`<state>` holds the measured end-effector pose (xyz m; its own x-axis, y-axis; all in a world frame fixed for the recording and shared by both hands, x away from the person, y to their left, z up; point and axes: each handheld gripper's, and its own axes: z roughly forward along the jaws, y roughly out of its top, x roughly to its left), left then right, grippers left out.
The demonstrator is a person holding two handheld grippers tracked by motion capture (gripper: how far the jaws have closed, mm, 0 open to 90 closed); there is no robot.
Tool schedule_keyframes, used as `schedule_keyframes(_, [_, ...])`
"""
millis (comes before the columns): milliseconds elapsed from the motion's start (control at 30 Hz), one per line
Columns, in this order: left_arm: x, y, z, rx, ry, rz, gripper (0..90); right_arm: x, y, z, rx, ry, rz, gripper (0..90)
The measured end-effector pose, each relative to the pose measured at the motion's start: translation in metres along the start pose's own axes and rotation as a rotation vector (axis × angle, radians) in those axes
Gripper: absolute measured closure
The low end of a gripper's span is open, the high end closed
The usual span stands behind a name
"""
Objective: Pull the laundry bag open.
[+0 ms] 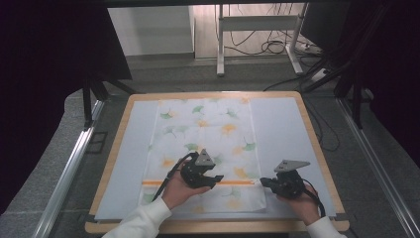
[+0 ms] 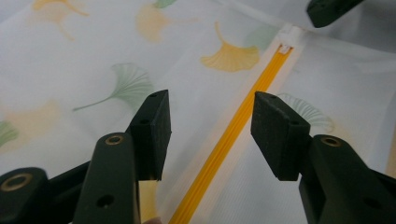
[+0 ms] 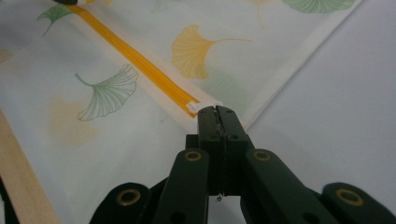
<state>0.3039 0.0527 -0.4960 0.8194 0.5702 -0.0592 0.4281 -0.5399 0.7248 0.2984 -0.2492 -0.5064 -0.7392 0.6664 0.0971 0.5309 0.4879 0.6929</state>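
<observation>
Item: white ginkgo-print fabric pouch (image 1: 203,148) on table; orange zipper (image 1: 198,182) runs 9-to-3 near front edge. Right gripper (image 3: 218,111) clamps zipper's 3 o'clock end. Left gripper (image 2: 210,133), half-spread, straddles zipper, nothing gripped; nearer to slider travel.

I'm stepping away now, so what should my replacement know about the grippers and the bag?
Right gripper: shut at the white end of the zipper, pinching the bag there, near its right edge.
Left gripper: open, jaws either side of the orange zipper, not touching it, about midway along the bag.
Bag: lies flat on the grey mat, zipper running across its near end.
Done: one end of the zipper is pinned.
Left: probably close the left jaws on the zipper or its slider and work it along; I can't see a slider in these views, nor whether the zipper is open or closed.
</observation>
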Motion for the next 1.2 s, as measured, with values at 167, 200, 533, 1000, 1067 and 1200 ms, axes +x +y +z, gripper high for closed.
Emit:
schedule_keyframes(167, [-0.009,0.010,0.016,0.017,-0.029,0.013,50.0,-0.015,0.010,0.006,-0.017,0.002,0.034,89.3])
schedule_keyframes(200, [-0.010,0.012,0.019,0.021,-0.033,0.017,50.4,-0.017,0.013,0.008,-0.015,0.006,0.037,89.3])
schedule_keyframes(533, [-0.029,0.037,0.038,0.044,-0.072,0.073,54.7,-0.025,0.023,0.027,0.027,0.007,0.032,89.3])
schedule_keyframes(1000, [-0.042,0.056,0.075,0.114,-0.130,0.093,65.5,-0.041,0.029,0.039,0.044,0.022,0.056,89.3])
schedule_keyframes(1067, [-0.042,0.057,0.080,0.120,-0.133,0.094,66.0,-0.042,0.029,0.039,0.045,0.028,0.064,89.3])
schedule_keyframes(1200, [-0.043,0.059,0.087,0.131,-0.147,0.091,66.9,-0.045,0.028,0.039,0.043,0.041,0.077,89.4])
